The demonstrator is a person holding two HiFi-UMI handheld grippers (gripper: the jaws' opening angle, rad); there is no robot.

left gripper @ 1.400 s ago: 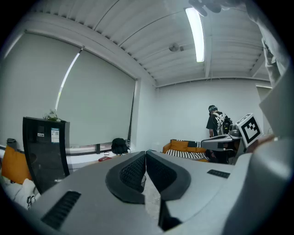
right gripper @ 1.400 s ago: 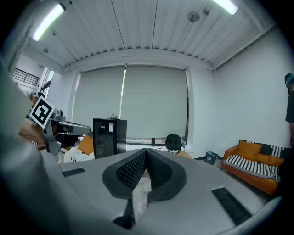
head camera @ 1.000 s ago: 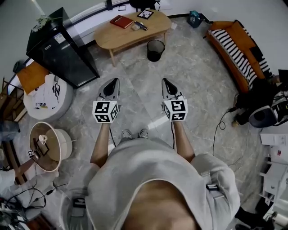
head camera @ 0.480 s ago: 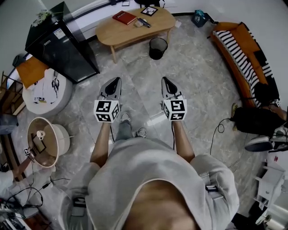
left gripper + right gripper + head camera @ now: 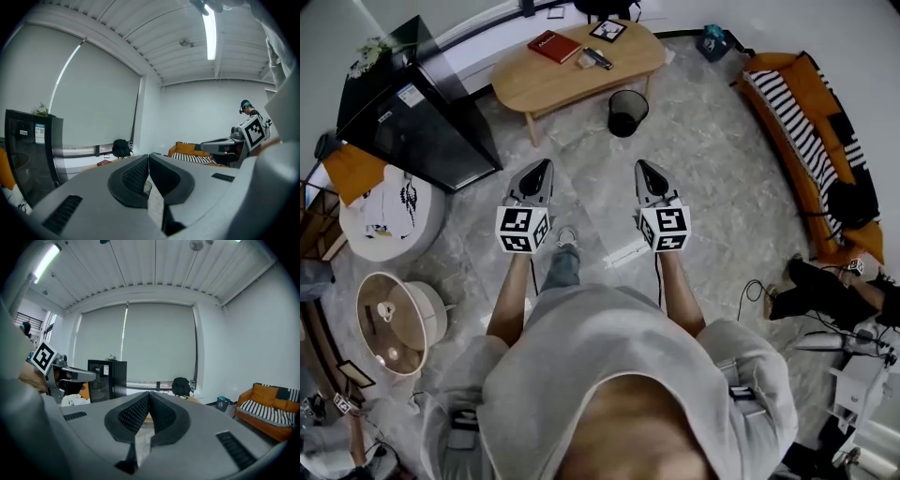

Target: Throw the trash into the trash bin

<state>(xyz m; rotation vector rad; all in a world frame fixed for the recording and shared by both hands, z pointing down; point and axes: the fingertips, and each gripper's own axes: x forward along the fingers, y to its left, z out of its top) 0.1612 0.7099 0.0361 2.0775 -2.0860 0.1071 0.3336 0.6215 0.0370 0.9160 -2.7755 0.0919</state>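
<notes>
The black mesh trash bin (image 5: 627, 112) stands on the floor at the front edge of the oval wooden table (image 5: 546, 81). On the table lie a red book (image 5: 555, 46), small dark items (image 5: 594, 58) and a framed picture (image 5: 607, 30); which of these is trash I cannot tell. My left gripper (image 5: 539, 167) and right gripper (image 5: 642, 167) are held side by side in front of the person, pointing toward the table, well short of the bin. Both are shut with nothing between the pads (image 5: 136, 174) (image 5: 134, 413).
A black glass-door cabinet (image 5: 408, 122) stands at the left and an orange sofa with a striped cushion (image 5: 797, 117) along the right wall. A white round table (image 5: 380, 211) and a beige round stand (image 5: 398, 314) sit lower left. A person's legs (image 5: 825, 289) and cables lie at the right.
The person has stepped forward toward the table, one foot now ahead. Both grippers went forward with them, still shut and side by side. The legs at the right have shifted.
</notes>
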